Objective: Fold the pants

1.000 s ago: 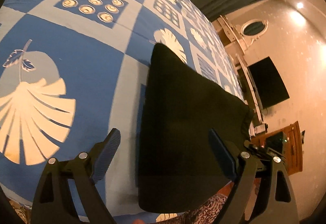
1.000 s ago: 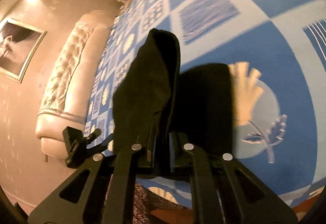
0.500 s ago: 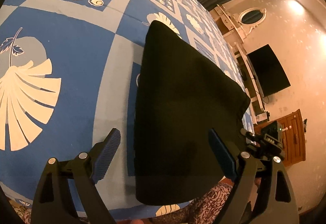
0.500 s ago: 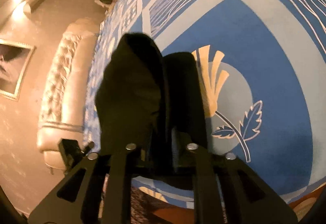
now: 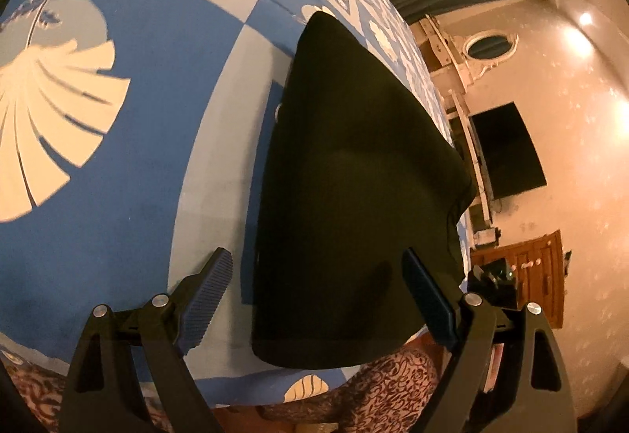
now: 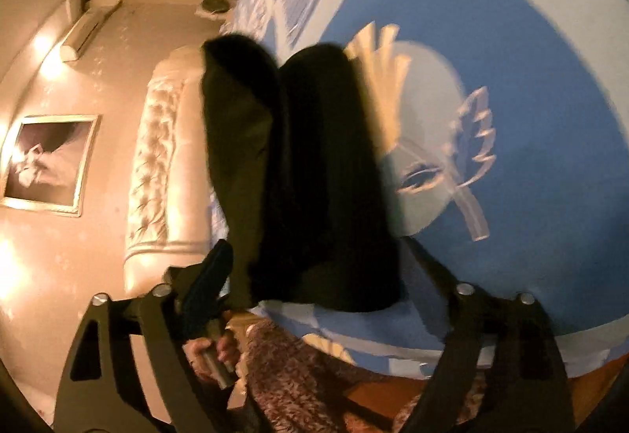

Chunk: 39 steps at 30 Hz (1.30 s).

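- Black fabric pants [image 5: 354, 197], folded into a long flat panel, lie on the blue and pale-blue patterned bedspread [image 5: 165, 142], near end just short of the bed's near edge
- Far end of the pants narrows toward the middle of the bed; right side sits near the bed's right edge in the left wrist view
- Left gripper [image 5: 318, 299] stands wide, blue ribbed pads either side of the pants' near end, not pressing the cloth
- Right gripper [image 6: 326, 275]: jaws opening, wide apart; pants [image 6: 314, 173] lie between them, pads clear of the fabric
- Right wrist view blurred; cream tufted headboard [image 6: 157, 165] at the bed's left end
- A hand [image 6: 212, 350] grips a handle below the bed's near edge
- Brown patterned carpet [image 5: 377, 389] under that edge
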Tool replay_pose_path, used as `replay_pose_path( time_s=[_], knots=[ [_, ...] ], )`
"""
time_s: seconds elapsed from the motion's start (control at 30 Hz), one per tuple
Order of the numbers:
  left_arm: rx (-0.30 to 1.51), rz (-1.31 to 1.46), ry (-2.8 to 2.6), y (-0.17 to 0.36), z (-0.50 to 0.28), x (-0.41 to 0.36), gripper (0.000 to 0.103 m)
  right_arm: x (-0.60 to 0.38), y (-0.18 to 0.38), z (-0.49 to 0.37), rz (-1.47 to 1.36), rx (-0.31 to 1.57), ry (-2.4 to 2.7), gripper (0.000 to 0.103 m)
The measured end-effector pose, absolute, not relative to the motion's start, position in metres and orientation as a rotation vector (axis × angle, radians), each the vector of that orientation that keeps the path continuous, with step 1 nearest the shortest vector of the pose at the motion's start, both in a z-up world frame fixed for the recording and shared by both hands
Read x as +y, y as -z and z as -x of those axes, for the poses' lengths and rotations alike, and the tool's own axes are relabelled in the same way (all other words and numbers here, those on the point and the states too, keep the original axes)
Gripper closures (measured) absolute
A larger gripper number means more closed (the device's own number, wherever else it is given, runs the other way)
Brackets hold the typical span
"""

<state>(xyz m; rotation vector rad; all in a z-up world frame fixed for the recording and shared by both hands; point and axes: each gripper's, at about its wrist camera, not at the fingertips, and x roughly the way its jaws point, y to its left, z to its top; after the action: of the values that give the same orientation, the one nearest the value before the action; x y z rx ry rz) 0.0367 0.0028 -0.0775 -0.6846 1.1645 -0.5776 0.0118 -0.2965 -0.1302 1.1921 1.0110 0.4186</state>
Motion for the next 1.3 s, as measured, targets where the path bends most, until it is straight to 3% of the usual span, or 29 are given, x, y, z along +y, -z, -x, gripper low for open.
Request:
replay_pose_path(
  time_s=[0.2,0.33,0.43,0.5,0.57,0.63,0.77,0.83,0.87,0.93,1.0,1.13,1.3],
  knots=[
    [1.157,0.731,0.638,0.082,-0.035,-0.007,0.017,-0.297,0.131,-0.012,-1.191,1.011,-0.406,0.017],
    [1.141,0.757,0.652,0.083,-0.031,-0.008,0.017,-0.301,0.137,-0.008,-1.147,1.050,-0.375,0.048],
    [1.142,0.770,0.663,0.086,-0.030,-0.009,0.017,-0.305,0.142,-0.006,-1.162,1.063,-0.371,0.065],
    [1.152,0.724,0.648,0.086,-0.029,-0.012,0.024,-0.304,0.142,-0.005,-1.151,1.066,-0.363,0.069],
    [1.164,0.667,0.626,0.089,-0.026,-0.013,0.039,-0.304,0.142,-0.006,-1.130,1.071,-0.372,0.071],
    [1.157,0.677,0.639,0.091,-0.027,-0.011,0.041,-0.307,0.147,-0.005,-1.151,1.067,-0.386,0.072],
    [1.151,0.685,0.676,0.089,-0.027,-0.008,0.040,-0.309,0.148,-0.001,-1.166,1.030,-0.453,0.067],
    [1.151,0.684,0.683,0.087,-0.026,-0.007,0.036,-0.311,0.142,0.001,-1.136,1.021,-0.466,0.053],
    [1.150,0.678,0.685,0.083,-0.025,-0.008,0.026,-0.312,0.136,0.002,-1.109,1.015,-0.464,0.047],
    [1.128,0.637,0.663,0.073,-0.026,-0.005,0.018,-0.317,0.117,0.003,-1.030,0.971,-0.432,0.023],
    [1.073,0.592,0.642,0.055,-0.026,0.002,0.017,-0.327,0.102,0.003,-0.999,0.905,-0.408,0.016],
    [1.011,0.579,0.661,0.041,-0.050,0.015,0.017,-0.344,0.100,-0.018,-1.087,0.833,-0.420,0.014],
    [1.056,0.575,0.690,0.055,-0.109,0.001,0.017,-0.336,0.109,-0.070,-1.036,0.875,-0.423,0.014]
  ],
)
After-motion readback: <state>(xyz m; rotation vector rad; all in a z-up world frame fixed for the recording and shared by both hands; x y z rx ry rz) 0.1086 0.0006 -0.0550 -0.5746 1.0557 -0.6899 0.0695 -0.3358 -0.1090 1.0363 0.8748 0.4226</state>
